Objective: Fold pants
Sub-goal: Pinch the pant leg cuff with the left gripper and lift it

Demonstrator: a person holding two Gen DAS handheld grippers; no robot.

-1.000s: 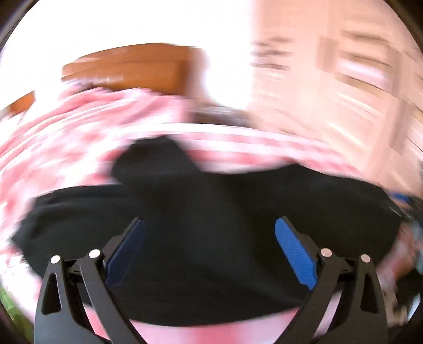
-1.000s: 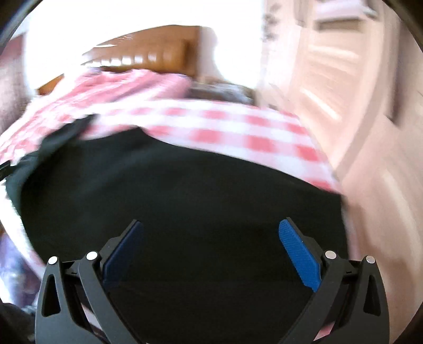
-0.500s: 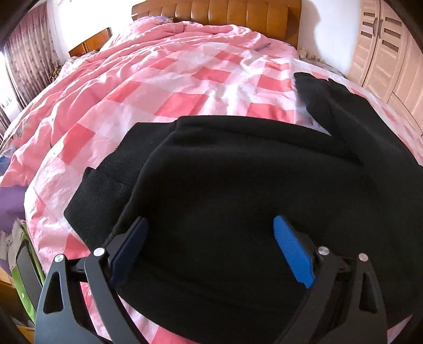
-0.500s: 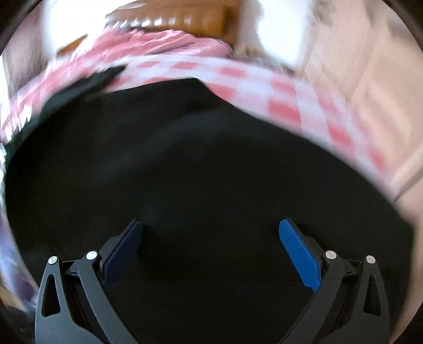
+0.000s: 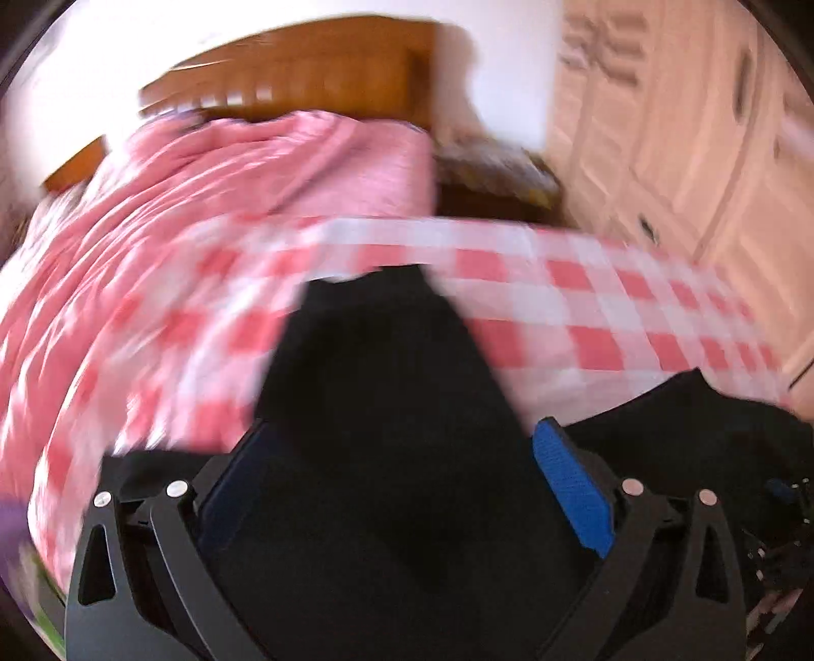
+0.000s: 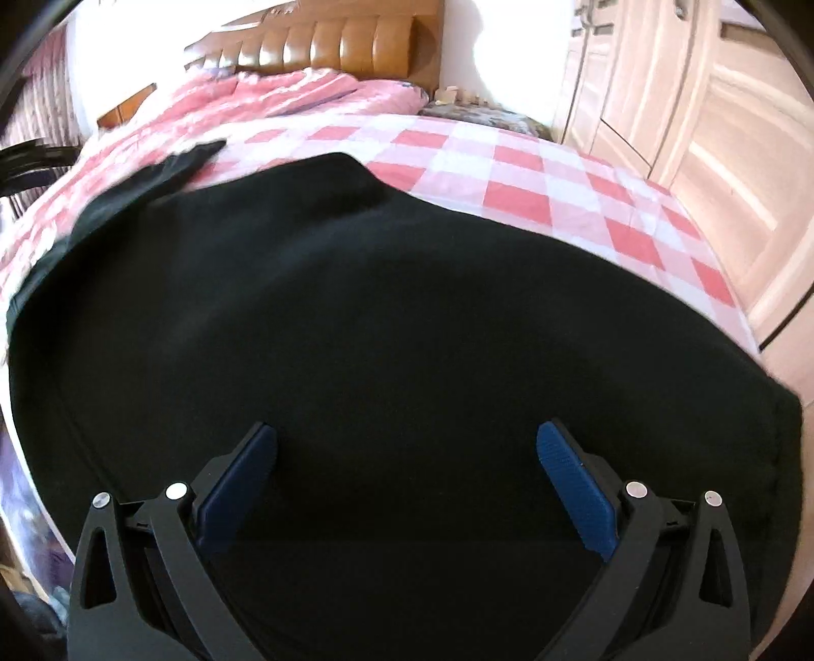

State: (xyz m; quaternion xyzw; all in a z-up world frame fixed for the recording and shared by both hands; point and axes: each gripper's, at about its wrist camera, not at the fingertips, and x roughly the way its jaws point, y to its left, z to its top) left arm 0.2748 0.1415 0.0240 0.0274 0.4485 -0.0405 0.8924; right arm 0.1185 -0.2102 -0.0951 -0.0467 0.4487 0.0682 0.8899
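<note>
Two grippers hang over black pants spread on a bed, each seen from its own wrist camera.

Left wrist view, blurred: the left gripper (image 5: 402, 457) has its jaws spread wide with nothing between the blue pads (image 5: 572, 488). Beneath and ahead of it lie the pants (image 5: 386, 407), one dark part reaching away toward the middle of the bed and another dark mass at the right edge of the view. Around them shows the bed's pink-and-white checked cover (image 5: 585, 315), bunched into folds at the far left. Beyond stand a wooden headboard (image 5: 315, 71) and pale wardrobe doors (image 5: 687, 127) on the right.

Right wrist view, sharp: the right gripper (image 6: 407, 468) is also wide open and holds nothing. The pants (image 6: 381, 305) fill most of the view as one broad, smooth black sheet lying flat on the cover (image 6: 509, 173), with a narrow dark strip running off toward the upper left. The headboard (image 6: 330, 46) and wardrobe (image 6: 712, 127) sit behind.
</note>
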